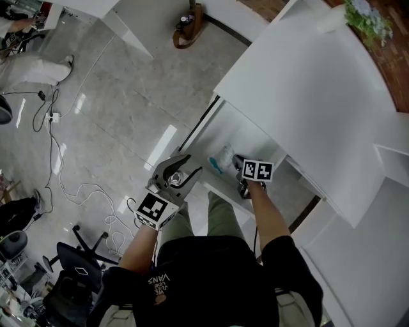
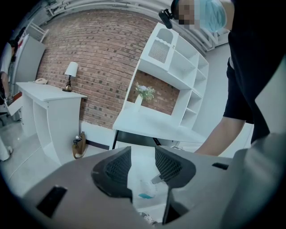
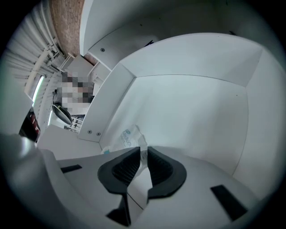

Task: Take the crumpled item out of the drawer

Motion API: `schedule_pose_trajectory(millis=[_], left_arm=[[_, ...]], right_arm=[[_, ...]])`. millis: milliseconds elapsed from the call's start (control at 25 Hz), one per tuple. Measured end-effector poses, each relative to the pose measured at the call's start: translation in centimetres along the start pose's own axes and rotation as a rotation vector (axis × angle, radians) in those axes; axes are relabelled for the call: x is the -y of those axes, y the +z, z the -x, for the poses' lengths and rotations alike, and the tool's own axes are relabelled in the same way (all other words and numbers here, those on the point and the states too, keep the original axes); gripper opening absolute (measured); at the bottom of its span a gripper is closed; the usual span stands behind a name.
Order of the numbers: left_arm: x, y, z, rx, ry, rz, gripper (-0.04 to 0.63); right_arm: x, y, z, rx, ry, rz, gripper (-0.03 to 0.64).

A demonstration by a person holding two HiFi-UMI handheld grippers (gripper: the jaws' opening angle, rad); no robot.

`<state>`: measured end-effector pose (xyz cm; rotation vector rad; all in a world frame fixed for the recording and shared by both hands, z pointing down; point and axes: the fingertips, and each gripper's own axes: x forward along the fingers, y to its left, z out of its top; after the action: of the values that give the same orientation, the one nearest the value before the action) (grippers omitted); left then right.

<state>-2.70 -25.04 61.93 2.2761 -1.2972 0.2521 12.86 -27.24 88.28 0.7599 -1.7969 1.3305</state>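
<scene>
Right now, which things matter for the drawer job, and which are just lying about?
Job: crumpled plastic item, pinched by right gripper; open drawer.
Lying about: brown bag, office chair, plant, table lamp.

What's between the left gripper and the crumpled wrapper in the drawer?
Only bare drawer floor separates the left gripper and crumpled wrapper, shown in the head view; the right gripper grips the wrapper.
</scene>
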Motion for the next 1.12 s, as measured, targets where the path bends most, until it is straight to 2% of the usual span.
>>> schedule_pose_trajectory(millis=[400,800,1120], left_arm=[[0.1,0.3,0.0,0.000,-0.013,-0.010,0.146],[0.8,1.7,-0.2,0.004,-0.057,-0.048,0.146],[2.6,3.8,-0.3,0.009,-0.112,-0.103,0.146]], right_arm=[[-0.8,1.4,1.9,0.079,-0.043,0.060,0.018],[-3.3,3.7,6.5,0.183,-0.150,0.315,0.014],[-5.4,4.2,11.4,0.308,-0.194,0.357,0.013]])
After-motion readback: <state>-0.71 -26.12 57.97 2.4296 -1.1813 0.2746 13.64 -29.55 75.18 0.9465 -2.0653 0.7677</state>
